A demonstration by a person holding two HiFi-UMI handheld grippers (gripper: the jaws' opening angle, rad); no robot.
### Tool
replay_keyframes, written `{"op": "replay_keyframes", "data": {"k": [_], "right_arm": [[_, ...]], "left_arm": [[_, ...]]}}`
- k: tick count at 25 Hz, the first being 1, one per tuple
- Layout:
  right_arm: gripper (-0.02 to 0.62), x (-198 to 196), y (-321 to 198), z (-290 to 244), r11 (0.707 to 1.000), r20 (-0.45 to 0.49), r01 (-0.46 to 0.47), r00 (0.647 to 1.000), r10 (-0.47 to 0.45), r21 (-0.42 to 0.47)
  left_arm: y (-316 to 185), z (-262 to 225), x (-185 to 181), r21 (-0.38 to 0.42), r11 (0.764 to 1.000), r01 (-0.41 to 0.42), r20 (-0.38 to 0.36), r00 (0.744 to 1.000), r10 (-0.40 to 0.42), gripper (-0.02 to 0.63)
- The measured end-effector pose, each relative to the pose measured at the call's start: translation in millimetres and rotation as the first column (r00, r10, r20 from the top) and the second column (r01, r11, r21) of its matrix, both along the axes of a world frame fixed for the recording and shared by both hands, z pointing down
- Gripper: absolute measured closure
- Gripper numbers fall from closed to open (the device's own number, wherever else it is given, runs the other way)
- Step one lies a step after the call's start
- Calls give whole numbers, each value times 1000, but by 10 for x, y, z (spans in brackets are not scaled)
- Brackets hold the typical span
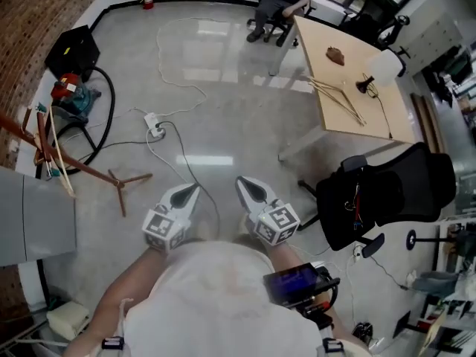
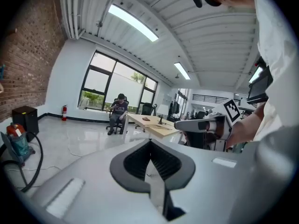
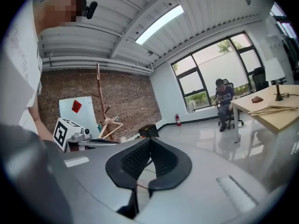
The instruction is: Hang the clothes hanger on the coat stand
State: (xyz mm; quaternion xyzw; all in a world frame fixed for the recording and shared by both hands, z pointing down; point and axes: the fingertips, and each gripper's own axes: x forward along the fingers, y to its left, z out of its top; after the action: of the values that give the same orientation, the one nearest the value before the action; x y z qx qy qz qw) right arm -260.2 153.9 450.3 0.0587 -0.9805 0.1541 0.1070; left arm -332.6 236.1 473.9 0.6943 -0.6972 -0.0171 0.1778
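Wooden clothes hangers (image 1: 338,95) lie on the light wooden table (image 1: 335,125) at the upper right; they also show as hangers (image 3: 273,109) in the right gripper view. The wooden coat stand (image 1: 82,169) stands at the far left with a hanger (image 1: 56,151) on it, and appears as the stand (image 3: 99,101) before the brick wall. My left gripper (image 1: 192,190) and right gripper (image 1: 247,184) are held close to my body over the floor, far from both. Each has its jaws shut with nothing between them, left (image 2: 150,141) and right (image 3: 149,140).
A black office chair (image 1: 387,195) stands right of me by the table. A person (image 1: 282,2) sits at the table's far end. A power strip (image 1: 155,123) and cables cross the floor. A black box (image 1: 72,50) and a grey panel (image 1: 30,214) are at the left.
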Motion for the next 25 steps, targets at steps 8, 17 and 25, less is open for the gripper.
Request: {"op": "replay_keyframes", "data": {"k": [8, 17, 25], "right_arm": [[581, 900, -484, 143, 962, -34, -272, 962, 272, -1], [583, 1997, -920, 160, 903, -35, -430, 903, 429, -12], [581, 3041, -1407, 186, 857, -33, -515, 857, 514, -17]], "left_arm": [[-728, 10, 637, 0, 963, -269, 8, 963, 269, 604], [-1434, -50, 1737, -31, 882, -471, 30, 881, 472, 604], [-2023, -172, 2756, -46, 831, -555, 50, 829, 556, 604]]}}
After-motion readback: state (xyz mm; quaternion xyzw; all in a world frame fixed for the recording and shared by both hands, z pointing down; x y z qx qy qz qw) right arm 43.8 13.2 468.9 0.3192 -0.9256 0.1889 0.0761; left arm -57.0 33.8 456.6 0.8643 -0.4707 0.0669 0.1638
